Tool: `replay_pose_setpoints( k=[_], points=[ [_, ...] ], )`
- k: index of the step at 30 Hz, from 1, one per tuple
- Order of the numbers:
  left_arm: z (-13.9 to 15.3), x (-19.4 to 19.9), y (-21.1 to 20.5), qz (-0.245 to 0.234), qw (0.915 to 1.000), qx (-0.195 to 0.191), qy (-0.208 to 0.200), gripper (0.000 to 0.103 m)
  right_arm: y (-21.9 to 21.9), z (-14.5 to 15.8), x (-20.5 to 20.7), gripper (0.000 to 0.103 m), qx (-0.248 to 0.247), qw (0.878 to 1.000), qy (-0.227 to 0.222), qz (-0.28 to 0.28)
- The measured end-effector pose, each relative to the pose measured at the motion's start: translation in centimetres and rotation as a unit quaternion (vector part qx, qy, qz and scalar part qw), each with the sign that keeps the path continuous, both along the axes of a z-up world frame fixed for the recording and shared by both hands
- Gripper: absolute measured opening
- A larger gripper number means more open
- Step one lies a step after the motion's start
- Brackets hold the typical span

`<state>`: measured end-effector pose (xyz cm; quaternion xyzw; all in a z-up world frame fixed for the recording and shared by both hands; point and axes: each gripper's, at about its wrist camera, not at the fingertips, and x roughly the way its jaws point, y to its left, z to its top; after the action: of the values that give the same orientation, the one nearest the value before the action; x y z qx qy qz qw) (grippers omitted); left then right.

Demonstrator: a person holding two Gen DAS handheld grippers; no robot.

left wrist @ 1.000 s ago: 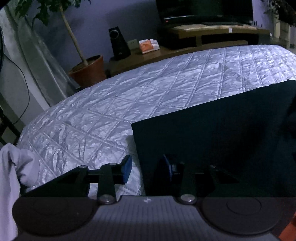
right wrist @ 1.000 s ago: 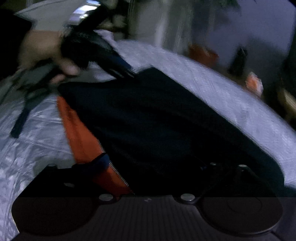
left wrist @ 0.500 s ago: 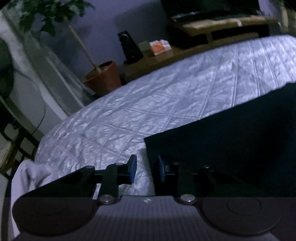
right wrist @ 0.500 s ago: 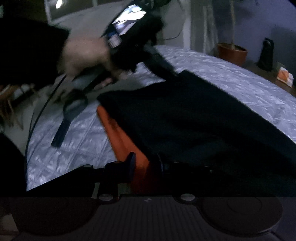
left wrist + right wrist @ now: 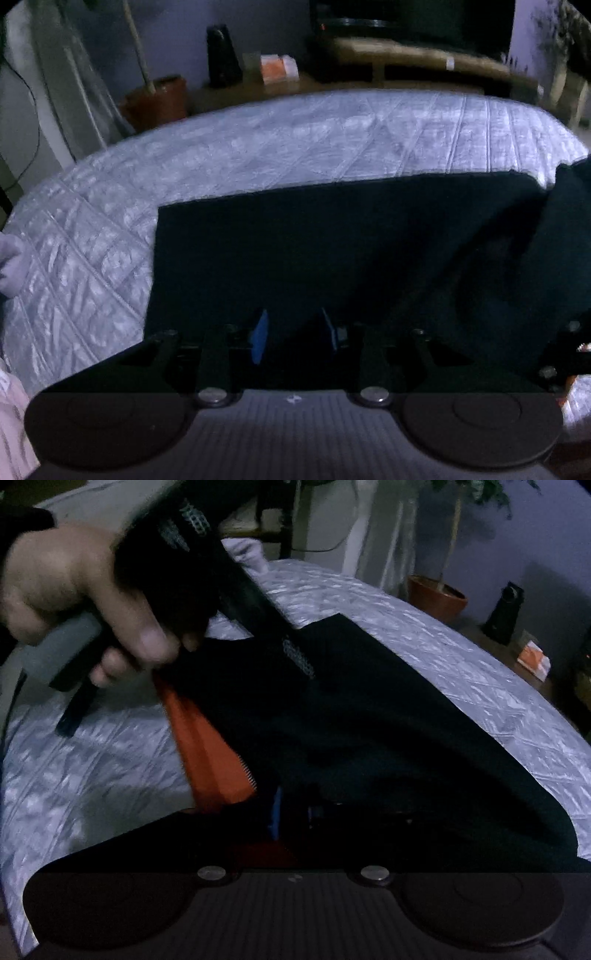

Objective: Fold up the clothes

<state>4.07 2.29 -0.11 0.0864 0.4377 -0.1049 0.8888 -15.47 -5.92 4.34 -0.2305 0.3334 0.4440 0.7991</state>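
Your right tongs [image 5: 291,812] are closing on the near edge of the dark navy cloth garment with the orange lining [image 5: 369,731], which lies flat on the silvery quilted bed [image 5: 110,760]. They may pinch only one layer, so the fold slips. Your left tongs [image 5: 293,334] are opening over the garment's near corner, holding nothing. Both tongs tilt downward.

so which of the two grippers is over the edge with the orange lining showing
The right gripper, its jaws closing at the dark garment beside the orange lining. The left gripper sits over plain dark cloth, jaws opening, no orange near.
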Motion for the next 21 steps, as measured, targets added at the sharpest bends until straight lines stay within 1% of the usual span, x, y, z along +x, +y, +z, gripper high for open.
replay_pose_setpoints(
  k=[1,2,3,4,5,6,7,8,9,10,11,14,15,16,17,18,19,20,21],
  points=[
    [0.0,0.2,0.6,0.015,0.9998,-0.016,0.002,0.038,-0.1,0.1,-0.4,0.015,-0.002,1.0,0.004,0.01],
    [-0.1,0.3,1.2,0.029,0.999,-0.033,0.004,0.039,-0.3,0.3,-0.8,0.013,0.0,1.0,0.015,0.02],
    [0.0,0.7,1.9,0.045,0.9978,-0.047,0.007,0.036,-0.6,0.3,-1.2,0.013,0.001,0.999,0.032,0.029],
    [0.1,0.9,2.1,0.05,0.998,-0.039,0.006,0.035,-0.9,0.4,-1.6,0.013,0.001,0.998,0.048,0.037],
    [0.0,0.9,2.0,0.049,0.9984,-0.028,0.003,0.038,-1.1,0.3,-2.2,0.014,-0.006,0.998,0.054,0.045],
    [0.0,1.0,1.9,0.048,0.9987,-0.016,-0.001,0.042,-1.5,0.5,-2.5,0.015,-0.005,0.997,0.062,0.048],
    [0.1,1.0,2.0,0.056,0.9983,-0.015,0.0,0.042,-2.2,1.2,-2.4,0.015,0.008,0.998,0.058,0.038],
    [0.3,0.9,2.2,0.067,0.9976,-0.016,0.003,0.037,-2.9,1.9,-2.3,0.016,0.021,0.998,0.054,0.026],
    [0.6,1.0,2.3,0.08,0.9966,-0.017,0.003,0.033,-3.9,2.7,-1.9,0.018,0.032,0.999,0.036,0.003],
    [1.0,0.9,2.4,0.093,0.9955,-0.02,-0.005,0.033,-4.6,2.9,-1.4,0.025,0.023,0.999,0.015,-0.023],
    [1.4,0.9,2.5,0.105,0.9942,-0.024,-0.013,0.033,-5.4,3.1,-0.9,0.029,0.013,0.999,-0.006,-0.048],
    [3.0,0.8,2.3,0.147,0.9855,-0.076,-0.037,0.034,-6.4,1.8,0.0,0.032,-0.044,0.996,-0.034,-0.07],
    [3.2,0.8,1.9,0.154,0.9832,-0.089,-0.041,0.037,-6.4,1.4,0.0,0.038,-0.058,0.996,-0.039,-0.063],
    [3.3,0.9,1.5,0.161,0.9806,-0.102,-0.045,0.041,-6.3,1.2,-0.3,0.043,-0.071,0.994,-0.053,-0.056],
    [3.5,0.7,1.2,0.165,0.9794,-0.107,-0.046,0.052,-6.3,1.1,-0.7,0.051,-0.079,0.993,-0.074,-0.052],
    [3.5,0.8,0.6,0.167,0.9787,-0.109,-0.047,0.059,-6.3,1.2,-0.9,0.057,-0.084,0.991,-0.086,-0.05],
    [3.1,1.3,-0.2,0.164,0.9793,-0.109,-0.048,0.063,-6.3,1.2,-1.0,0.06,-0.088,0.99,-0.098,-0.049],
    [2.9,1.0,-0.6,0.156,0.9805,-0.109,-0.048,0.067,-6.4,1.2,-0.7,0.064,-0.088,0.99,-0.096,-0.057],
    [2.7,0.8,-1.0,0.149,0.9816,-0.109,-0.048,0.067,-6.6,1.2,-0.3,0.064,-0.087,0.991,-0.085,-0.062]
  ],
)
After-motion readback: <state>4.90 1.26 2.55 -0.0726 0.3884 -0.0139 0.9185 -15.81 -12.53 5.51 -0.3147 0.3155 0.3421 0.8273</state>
